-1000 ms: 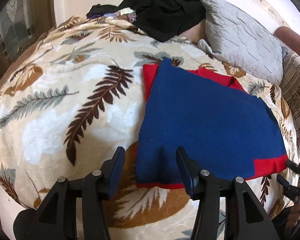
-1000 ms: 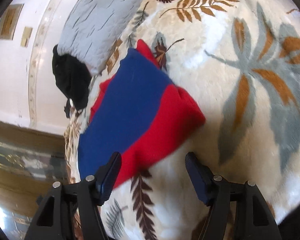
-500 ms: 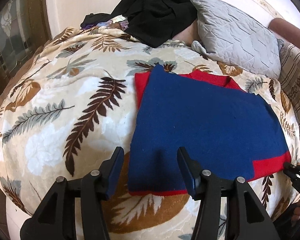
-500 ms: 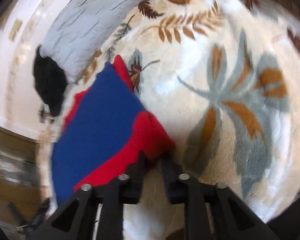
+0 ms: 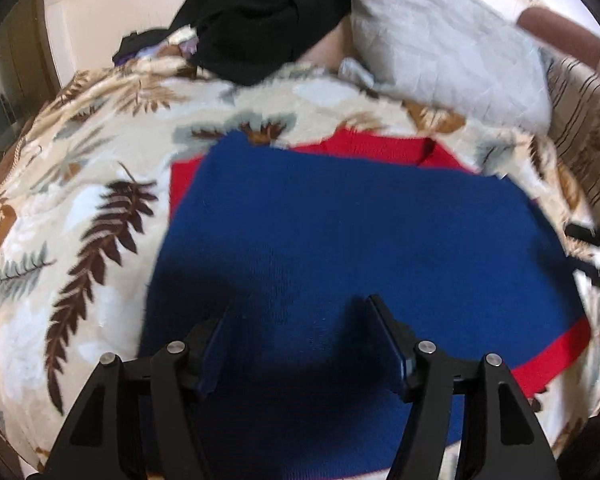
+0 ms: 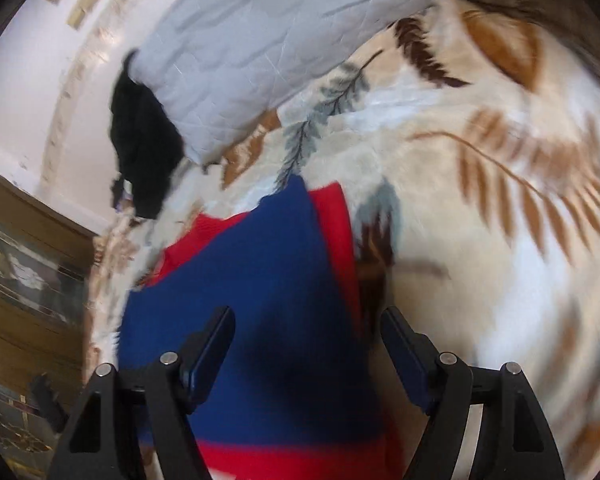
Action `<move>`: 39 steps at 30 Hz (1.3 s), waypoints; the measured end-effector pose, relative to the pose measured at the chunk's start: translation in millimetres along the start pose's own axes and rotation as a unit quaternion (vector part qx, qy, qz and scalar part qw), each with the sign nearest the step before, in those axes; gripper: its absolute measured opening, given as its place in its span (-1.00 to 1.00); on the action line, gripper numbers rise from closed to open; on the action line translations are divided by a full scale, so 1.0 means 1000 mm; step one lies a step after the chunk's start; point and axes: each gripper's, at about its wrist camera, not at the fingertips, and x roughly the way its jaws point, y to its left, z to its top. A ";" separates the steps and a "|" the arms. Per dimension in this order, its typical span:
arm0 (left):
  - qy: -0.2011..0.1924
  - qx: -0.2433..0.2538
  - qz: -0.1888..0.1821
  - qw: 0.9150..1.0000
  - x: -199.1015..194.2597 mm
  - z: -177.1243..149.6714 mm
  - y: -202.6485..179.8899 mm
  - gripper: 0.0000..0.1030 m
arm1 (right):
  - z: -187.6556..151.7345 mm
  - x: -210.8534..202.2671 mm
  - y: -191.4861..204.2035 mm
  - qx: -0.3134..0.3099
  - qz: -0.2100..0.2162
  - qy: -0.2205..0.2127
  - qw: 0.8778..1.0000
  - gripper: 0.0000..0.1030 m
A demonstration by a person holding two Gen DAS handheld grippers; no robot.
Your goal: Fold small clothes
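Folded blue-and-red sweater lying flat on the leaf-print blanket, long axis left–right, red collar far; left gripper and right gripper above it, jaws opening, holding nothing.

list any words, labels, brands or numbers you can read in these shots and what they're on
None can be read in either view.
The sweater is plain blue and red knit with no tag or print showing.
The blanket bears only leaf patterns.
The pillow and the black clothes show no writing.
The wall plaques in the right wrist view are too blurred to tell whether they carry text.
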 end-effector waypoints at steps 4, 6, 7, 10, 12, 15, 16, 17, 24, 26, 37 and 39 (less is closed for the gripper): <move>-0.008 0.013 0.009 1.000 0.004 -0.002 -0.005 0.36 | 0.006 0.027 0.004 -0.035 -0.049 0.021 0.998 -0.67; -0.007 0.015 0.008 1.000 0.005 -0.002 -0.004 0.37 | 0.004 0.016 0.009 -0.046 -0.079 -0.004 0.996 -0.72; -0.008 0.016 0.008 1.000 0.005 -0.002 -0.004 0.37 | 0.004 0.014 0.007 -0.042 -0.089 -0.013 0.995 -0.72; -0.011 0.023 0.010 1.000 0.007 -0.002 -0.004 0.38 | 0.004 0.015 -0.010 -0.007 -0.078 -0.005 0.997 -0.71; -0.014 0.028 0.014 0.999 0.007 -0.003 -0.005 0.39 | 0.001 0.009 -0.006 -0.014 -0.093 -0.022 0.995 -0.60; -0.009 0.023 0.010 1.000 0.006 -0.001 -0.003 0.39 | -0.002 -0.008 -0.003 -0.002 -0.110 -0.049 0.993 0.24; -0.008 0.022 0.008 1.000 0.004 -0.002 -0.003 0.39 | -0.004 -0.015 0.000 0.003 -0.110 -0.062 0.992 0.33; -0.007 0.023 0.007 1.000 0.003 -0.003 -0.002 0.39 | -0.009 -0.028 0.006 -0.004 -0.102 -0.075 0.992 0.33; -0.006 0.006 0.003 1.000 -0.017 -0.014 0.006 0.39 | -0.061 -0.063 0.066 -0.066 -0.014 -0.082 0.994 0.33; -0.007 0.006 0.005 1.000 -0.024 -0.019 0.009 0.39 | -0.076 -0.055 0.074 -0.077 0.011 -0.064 0.995 0.36; 0.014 -0.046 -0.016 0.999 -0.046 -0.048 0.070 -0.48 | -0.093 -0.016 0.040 -0.031 -0.007 -0.025 0.999 0.37; 0.007 -0.059 -0.029 0.998 -0.052 -0.040 0.077 -0.12 | -0.094 -0.015 0.037 -0.028 -0.002 -0.031 0.999 0.37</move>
